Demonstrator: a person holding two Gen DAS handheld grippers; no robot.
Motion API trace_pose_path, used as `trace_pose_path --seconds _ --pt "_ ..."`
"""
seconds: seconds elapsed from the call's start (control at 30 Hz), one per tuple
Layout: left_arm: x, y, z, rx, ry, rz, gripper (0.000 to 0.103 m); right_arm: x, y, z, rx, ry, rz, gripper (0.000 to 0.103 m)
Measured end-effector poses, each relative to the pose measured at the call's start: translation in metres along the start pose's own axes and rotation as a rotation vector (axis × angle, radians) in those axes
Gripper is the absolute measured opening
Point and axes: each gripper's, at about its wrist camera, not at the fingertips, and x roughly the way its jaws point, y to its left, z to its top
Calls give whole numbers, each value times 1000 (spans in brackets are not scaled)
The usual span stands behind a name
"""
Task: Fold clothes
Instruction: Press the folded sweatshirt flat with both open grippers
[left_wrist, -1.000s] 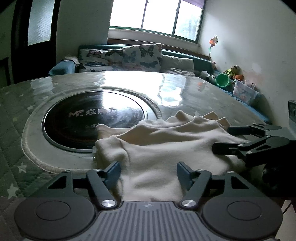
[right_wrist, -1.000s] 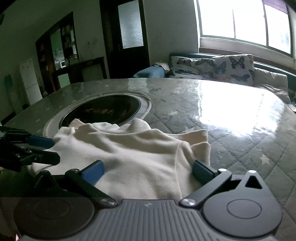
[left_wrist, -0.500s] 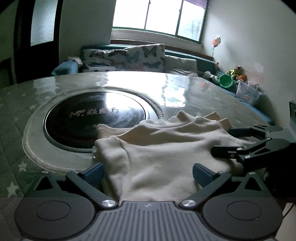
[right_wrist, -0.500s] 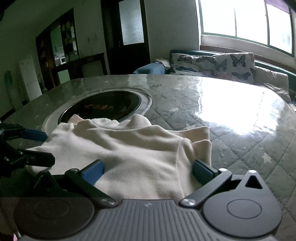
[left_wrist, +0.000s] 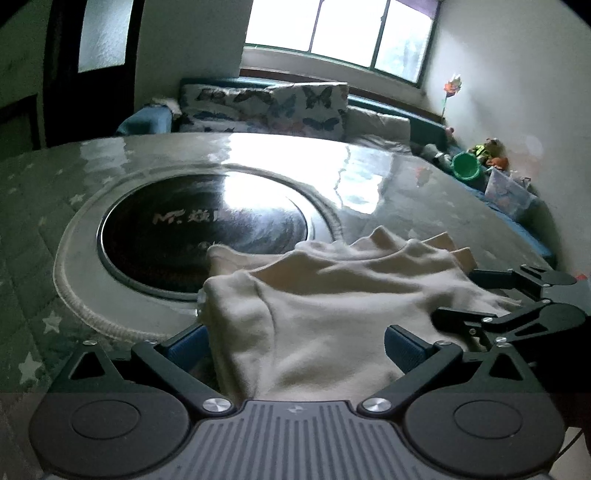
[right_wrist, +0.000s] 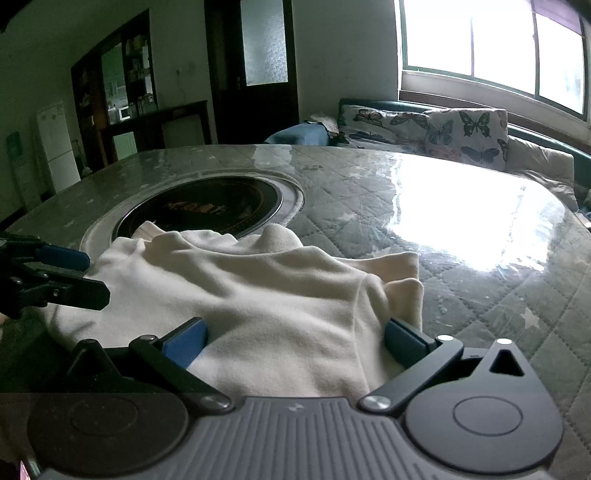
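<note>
Both hand-held grippers, left (left_wrist: 295, 341) and right (right_wrist: 293, 338), spread wide over cream garment (left_wrist: 332, 306) bunched between their fingers, apparently released for regrasping.

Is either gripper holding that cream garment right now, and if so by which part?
Neither. The left gripper and right gripper both stand open over the cream garment, jaws straddling its near edge.

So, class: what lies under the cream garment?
Under the garment lie the quilted table and part of the black round hob. How far the hob's rim runs beneath it is hidden by the cloth.
</note>
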Motion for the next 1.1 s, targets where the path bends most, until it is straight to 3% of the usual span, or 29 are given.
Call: trace_pose_path --seconds 0.2,0.7,1.1 --pt "8 0 -3 2 36 46 103 -1 0 0 0 0 0 103" --pt "11 -3 -3 26 53 66 103 -1 1 0 -10 1 -7 103" --pt "12 -3 -3 37 62 68 103 -16 1 5 11 -72 -19 103"
